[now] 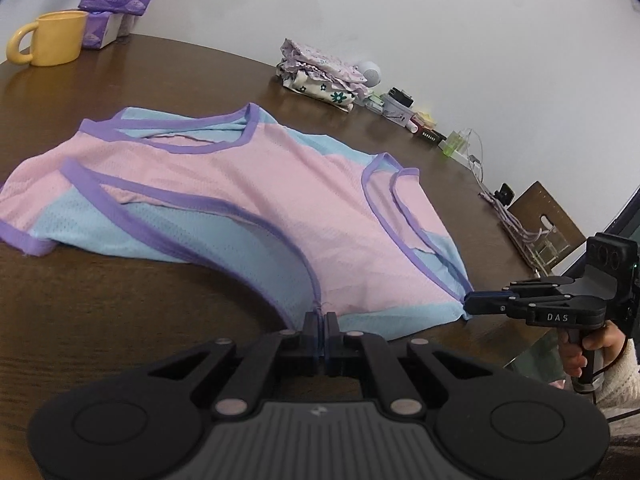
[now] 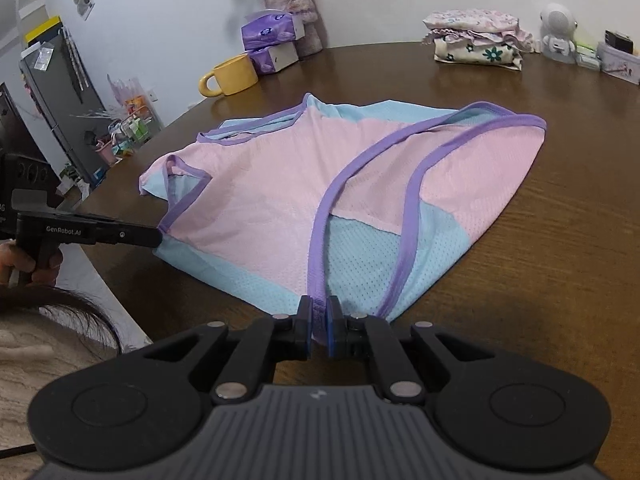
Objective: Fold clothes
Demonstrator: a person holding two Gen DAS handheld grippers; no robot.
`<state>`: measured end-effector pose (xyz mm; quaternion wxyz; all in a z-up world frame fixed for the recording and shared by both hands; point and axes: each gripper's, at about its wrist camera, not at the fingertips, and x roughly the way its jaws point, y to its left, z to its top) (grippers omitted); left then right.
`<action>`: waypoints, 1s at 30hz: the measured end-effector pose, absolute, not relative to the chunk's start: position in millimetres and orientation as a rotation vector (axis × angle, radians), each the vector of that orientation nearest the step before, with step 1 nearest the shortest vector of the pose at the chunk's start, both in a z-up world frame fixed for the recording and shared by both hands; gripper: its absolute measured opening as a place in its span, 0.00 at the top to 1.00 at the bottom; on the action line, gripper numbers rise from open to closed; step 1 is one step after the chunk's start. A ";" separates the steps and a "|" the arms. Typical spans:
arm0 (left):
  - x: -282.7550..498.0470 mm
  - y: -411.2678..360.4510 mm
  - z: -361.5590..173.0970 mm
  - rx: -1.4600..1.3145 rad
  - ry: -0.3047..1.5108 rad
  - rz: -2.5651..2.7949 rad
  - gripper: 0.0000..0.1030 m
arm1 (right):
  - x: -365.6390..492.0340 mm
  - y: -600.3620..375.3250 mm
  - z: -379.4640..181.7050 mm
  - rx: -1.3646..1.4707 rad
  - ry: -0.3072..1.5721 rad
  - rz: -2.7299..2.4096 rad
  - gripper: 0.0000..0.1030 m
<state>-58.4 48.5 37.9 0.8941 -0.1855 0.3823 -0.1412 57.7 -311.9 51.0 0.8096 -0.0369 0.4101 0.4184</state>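
On the dark brown wooden tabletop (image 2: 540, 264), a yellow ceramic mug (image 2: 234, 75) stands toward the far left edge. The pink and light-blue mesh top with purple trim (image 2: 280, 200) lies spread mid-table, reaching the near edge. The left gripper (image 1: 322, 326) pinches its hem, jaws nearly closed; the right gripper (image 2: 319, 322) clamps its purple trim.

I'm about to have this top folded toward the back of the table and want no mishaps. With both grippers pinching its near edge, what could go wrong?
1. The left gripper and right gripper each pinch only a thin bit of the top at its edge; the slippery-looking mesh could slip out mid-lift.
2. A wide sweep might reach the yellow mug or folded clothes pile.
3. One side is already doubled over, so wrinkles may get folded in.
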 end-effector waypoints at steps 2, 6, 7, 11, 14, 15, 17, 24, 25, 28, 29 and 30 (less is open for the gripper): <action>-58.1 47.3 36.3 -0.377 0.806 -0.299 0.98 | 58.4 -311.0 49.0 -0.083 0.880 0.891 0.94; -58.6 46.2 39.3 -0.378 0.800 -0.321 0.90 | 58.9 -307.8 48.2 -0.096 0.887 0.891 0.93; -57.5 46.1 41.3 -0.380 0.789 -0.322 0.86 | 59.7 -308.0 50.3 -0.084 0.886 0.889 0.91; -49.0 44.8 45.3 -0.370 0.780 -0.309 0.83 | 61.4 -306.6 58.2 -0.048 0.858 0.885 0.90; -41.5 43.1 40.8 -0.362 0.804 -0.298 0.84 | 62.5 -300.3 58.4 -0.045 0.852 0.888 0.90; -40.9 42.4 39.4 -0.357 0.809 -0.293 0.85 | 63.4 -298.1 56.2 -0.045 0.859 0.883 0.90; -41.8 41.0 38.8 -0.337 0.813 -0.286 0.95 | 65.1 -294.5 51.5 -0.052 0.869 0.870 0.90; -53.2 37.7 40.3 -0.275 0.815 -0.273 0.97 | 60.2 -292.8 45.6 -0.098 0.871 0.854 0.90; -53.5 38.1 40.7 -0.279 0.814 -0.274 0.96 | 60.4 -293.8 45.3 -0.093 0.870 0.855 0.90; -53.6 41.9 45.2 -0.312 0.800 -0.271 0.89 | 62.1 -295.2 44.9 -0.078 0.872 0.851 0.90; -55.2 45.5 49.9 -0.324 0.780 -0.264 0.82 | 63.0 -295.6 44.9 -0.072 0.875 0.850 0.90; -57.6 49.7 55.8 -0.330 0.753 -0.254 0.78 | 64.3 -296.4 45.4 -0.060 0.877 0.851 0.90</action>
